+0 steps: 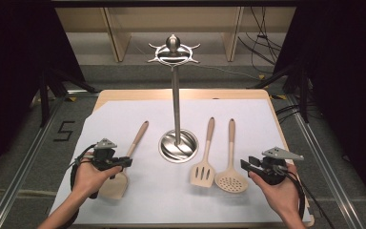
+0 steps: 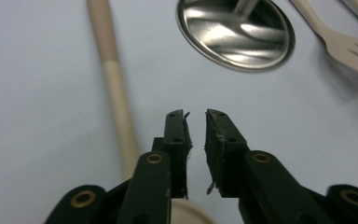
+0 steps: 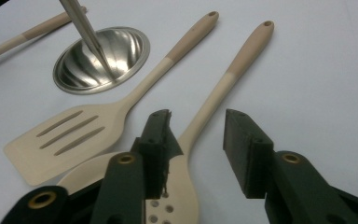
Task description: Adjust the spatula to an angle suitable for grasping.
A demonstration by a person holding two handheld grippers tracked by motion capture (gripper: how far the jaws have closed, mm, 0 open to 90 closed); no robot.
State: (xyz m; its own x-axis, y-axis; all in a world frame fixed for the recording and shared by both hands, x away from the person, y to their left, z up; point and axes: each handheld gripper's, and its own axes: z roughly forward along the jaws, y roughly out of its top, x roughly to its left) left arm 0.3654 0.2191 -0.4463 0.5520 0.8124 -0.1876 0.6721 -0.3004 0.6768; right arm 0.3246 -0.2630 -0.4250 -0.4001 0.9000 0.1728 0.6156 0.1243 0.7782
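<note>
On the white sheet (image 1: 171, 200) covering the table, we have three beige utensils with wooden handles lying around the polished steel hanging stand (image 1: 175, 95) with its round dished base. The solid beige spatula (image 1: 124, 167) lies left of the base; the slotted beige turner (image 1: 204, 162) and the perforated beige skimmer (image 1: 230, 162) lie side by side to its right.

We judge the step in hand to be the approach, before any pickup. The right gripper (image 3: 193, 116) hangs low over the skimmer's neck (image 3: 205, 112) with its jaws spread wide, touching nothing. The left gripper (image 2: 196, 114) sits just beside the spatula's handle (image 2: 116, 93), jaws nearly together with a narrow gap, holding nothing.

For the next move, we would lower the right gripper so the jaws straddle the skimmer handle, then close across it. The handle is thin and lies flat, so the lower jaw edges must reach the sheet. The turner lies close alongside; we keep the left jaw clear of it.
</note>
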